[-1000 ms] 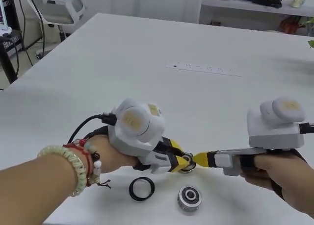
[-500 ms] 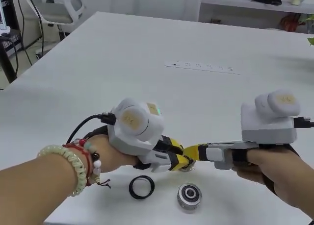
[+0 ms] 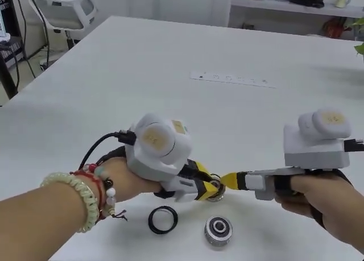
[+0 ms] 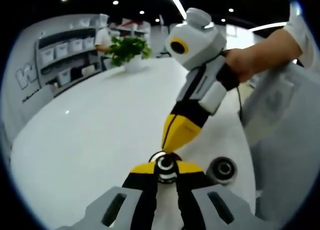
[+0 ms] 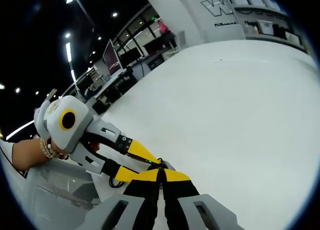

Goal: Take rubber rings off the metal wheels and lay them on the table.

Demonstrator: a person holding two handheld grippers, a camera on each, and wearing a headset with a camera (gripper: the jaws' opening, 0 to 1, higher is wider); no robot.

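My right gripper [image 3: 226,181] has eased back, pinching the stretchy rubber ring [image 4: 165,155] at its rim — left gripper [image 3: 211,190] clamps the rigid metal wheel [image 4: 167,169].

Head view looks down; close gripper views face each other, sharing the held wheel [image 4: 167,169].

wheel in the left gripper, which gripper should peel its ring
Right, probably: the left gripper is shut on the wheel, bracing it, while the right gripper has closed tips at its rim.

Shiny metal wheel [image 3: 219,230]; matt black rubber ring [image 3: 163,220]; smooth white table [image 3: 142,85].
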